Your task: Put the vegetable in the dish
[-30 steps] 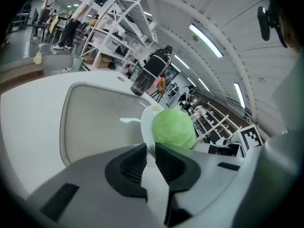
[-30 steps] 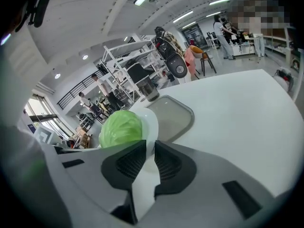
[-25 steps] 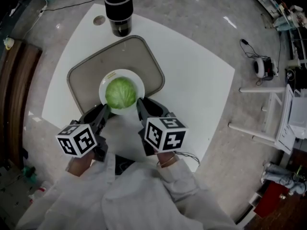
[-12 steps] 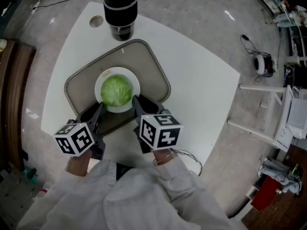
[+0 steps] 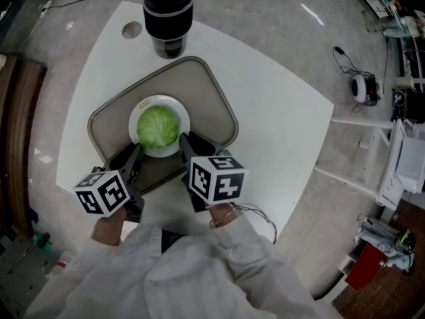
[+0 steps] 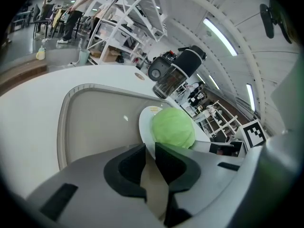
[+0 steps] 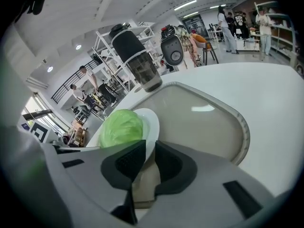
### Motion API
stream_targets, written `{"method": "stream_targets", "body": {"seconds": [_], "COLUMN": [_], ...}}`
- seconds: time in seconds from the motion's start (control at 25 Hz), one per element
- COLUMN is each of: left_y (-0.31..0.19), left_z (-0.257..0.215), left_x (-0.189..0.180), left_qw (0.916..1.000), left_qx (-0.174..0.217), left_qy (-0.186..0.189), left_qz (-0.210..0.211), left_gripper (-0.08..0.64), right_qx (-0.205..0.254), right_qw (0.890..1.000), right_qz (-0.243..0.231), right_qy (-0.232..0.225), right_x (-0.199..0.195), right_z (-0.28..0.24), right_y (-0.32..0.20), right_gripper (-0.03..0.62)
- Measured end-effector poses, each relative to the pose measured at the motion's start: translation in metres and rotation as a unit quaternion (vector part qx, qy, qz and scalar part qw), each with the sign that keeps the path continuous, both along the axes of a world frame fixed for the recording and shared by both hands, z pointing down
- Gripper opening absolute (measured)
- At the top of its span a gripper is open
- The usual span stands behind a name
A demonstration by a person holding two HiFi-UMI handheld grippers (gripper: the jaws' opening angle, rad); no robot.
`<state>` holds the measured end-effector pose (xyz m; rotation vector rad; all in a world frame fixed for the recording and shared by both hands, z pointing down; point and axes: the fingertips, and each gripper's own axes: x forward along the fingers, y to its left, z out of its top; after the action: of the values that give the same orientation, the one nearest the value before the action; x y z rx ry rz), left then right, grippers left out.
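At the tray [image 5: 207,105], left gripper [image 5: 137,153] and right gripper [image 5: 185,142] pinch cabbage's [image 5: 158,126] dish [image 5: 159,100].

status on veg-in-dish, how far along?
Done: the cabbage already sits in the white dish. In hand: the left claw and right claw each pinch the dish's near rim, over the beige tray. Left: probably settle the dish on the tray (can't tell if it's resting yet), then release both claws.

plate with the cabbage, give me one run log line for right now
left gripper: shut on plate rim | right gripper: shut on plate rim | cabbage: on plate | plate: over tray, contact unclear
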<state>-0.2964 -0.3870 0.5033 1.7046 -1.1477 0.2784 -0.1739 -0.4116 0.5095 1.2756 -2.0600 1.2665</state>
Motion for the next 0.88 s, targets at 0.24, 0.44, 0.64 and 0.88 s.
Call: {"method": "stream_targets", "body": {"seconds": [0.24,0.44,0.64,0.88], "left_y": [0.0015,0.0025,0.0028,0.0018], "left_z": [0.0026,0.0029,0.0042,0.0034], "left_x": [-0.0024,-0.0019,-0.0006,-0.0037], "left_qw": [1.0,0.9999,0.9999,0.9992], "left_qx": [0.0,-0.001,0.0,0.015], "left_qy": [-0.008,-0.01,-0.009,-0.034], "left_qz": [-0.004,-0.008,-0.014,-0.017], "left_gripper": [0.052,0.052,0.052,0.055], "right_qx": [-0.006,-0.004,0.002,0.023], "right_qw": [1.0,0.999,0.999,0.996], "right_qz": [-0.013,-0.02,-0.028,-0.053], "right_qy": [0.017,0.032,0.04,0.064], "right_x": [-0.0035,-0.004,-0.0023,-0.0026], "right_z": [0.005,0.0064,0.0079,0.0057], "right_y": [0.0014,0.0028,0.0029,-0.0002], "right_gripper": [0.067,0.067,0.068,0.078]}}
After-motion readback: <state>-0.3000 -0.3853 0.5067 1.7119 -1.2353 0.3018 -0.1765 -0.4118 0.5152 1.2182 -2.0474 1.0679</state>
